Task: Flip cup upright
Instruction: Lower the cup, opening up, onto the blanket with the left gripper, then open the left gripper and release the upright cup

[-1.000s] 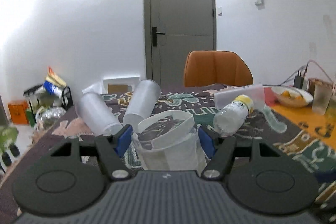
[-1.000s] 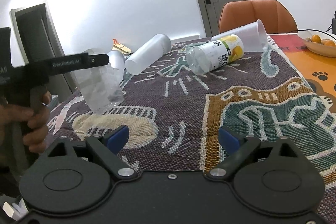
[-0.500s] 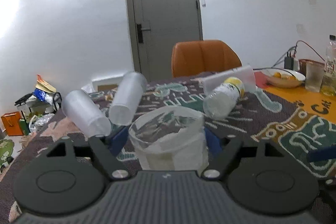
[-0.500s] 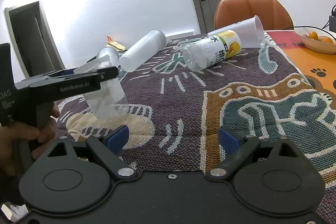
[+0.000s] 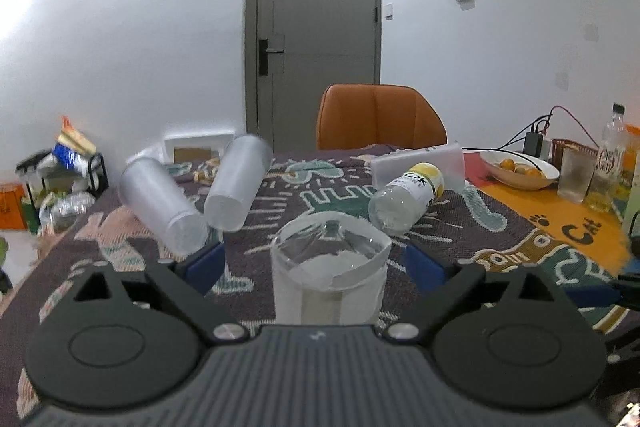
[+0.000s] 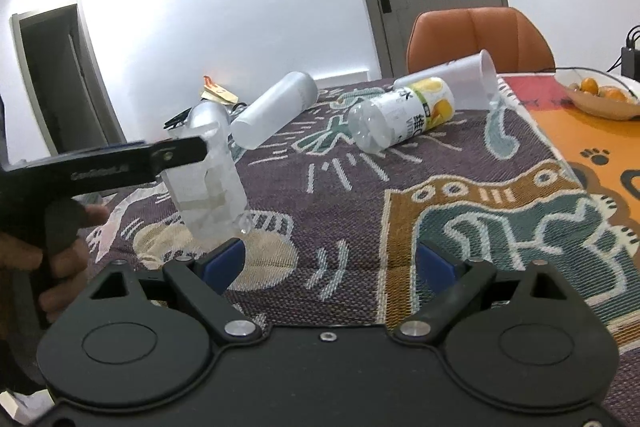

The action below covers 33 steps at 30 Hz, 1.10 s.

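A clear plastic cup (image 5: 329,275) with a torn white label stands upright, mouth up, between the fingers of my left gripper (image 5: 316,263). The jaws have opened wide and blue pads stand apart from its sides. In the right wrist view the cup (image 6: 208,187) looks tilted, its base close to the patterned tablecloth (image 6: 360,227), with the left gripper's finger (image 6: 176,155) across its rim. My right gripper (image 6: 330,261) is open and empty, low over the cloth to the cup's right.
Two frosted cups (image 5: 160,203) (image 5: 238,187) lie on their sides behind. A yellow-labelled bottle (image 5: 406,195) and another cup (image 5: 420,167) lie further right. An orange chair (image 5: 380,119), a fruit bowl (image 5: 520,171), a glass (image 5: 576,175) and a bottle (image 5: 612,147) stand at the far right.
The left gripper turned the cup from tilted to mouth-up and lowered it toward the cloth, then opened its jaws away from the cup. The right gripper barely moved.
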Available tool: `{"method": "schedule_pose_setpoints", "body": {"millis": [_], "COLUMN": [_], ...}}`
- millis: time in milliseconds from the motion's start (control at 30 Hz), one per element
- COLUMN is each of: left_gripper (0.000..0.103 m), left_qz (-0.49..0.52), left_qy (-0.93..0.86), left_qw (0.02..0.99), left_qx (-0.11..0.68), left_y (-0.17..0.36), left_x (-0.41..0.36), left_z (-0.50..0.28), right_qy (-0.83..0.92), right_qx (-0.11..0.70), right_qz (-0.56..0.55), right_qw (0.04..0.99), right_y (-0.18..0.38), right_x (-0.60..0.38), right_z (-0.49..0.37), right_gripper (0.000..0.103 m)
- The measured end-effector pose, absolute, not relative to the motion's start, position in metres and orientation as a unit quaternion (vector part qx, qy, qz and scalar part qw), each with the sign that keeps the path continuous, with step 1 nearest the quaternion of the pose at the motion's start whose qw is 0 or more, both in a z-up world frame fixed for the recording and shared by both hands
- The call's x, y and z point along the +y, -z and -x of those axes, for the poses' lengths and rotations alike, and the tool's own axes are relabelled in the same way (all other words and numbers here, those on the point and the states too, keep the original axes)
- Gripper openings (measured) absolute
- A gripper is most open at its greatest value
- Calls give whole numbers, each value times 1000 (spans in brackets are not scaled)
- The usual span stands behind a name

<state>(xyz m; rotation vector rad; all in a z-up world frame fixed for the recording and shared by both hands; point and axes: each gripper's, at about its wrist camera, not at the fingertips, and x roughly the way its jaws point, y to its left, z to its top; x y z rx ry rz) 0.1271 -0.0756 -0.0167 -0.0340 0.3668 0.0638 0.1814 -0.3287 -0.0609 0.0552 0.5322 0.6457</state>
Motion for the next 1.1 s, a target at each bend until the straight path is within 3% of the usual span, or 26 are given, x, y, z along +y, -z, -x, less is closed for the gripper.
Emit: {"method": "schedule_pose_setpoints", "body": {"millis": [400, 1100], "left_gripper": [103, 103], "left_qz": [49, 75], "left_qy": [-18, -57], "left_qw": [985, 979], "left_qx": [165, 178], "left_y": [-15, -26], "left_x": [-53, -20], "left_z": [-78, -2], "right_qy": [-311, -315], "right_qx": [237, 218], "right_qz": [-16, -9], "right_qw": [921, 924], "right_y": [42, 6], "right_x": [-329, -325], "right_z": [-156, -109], "right_gripper": [103, 103]}}
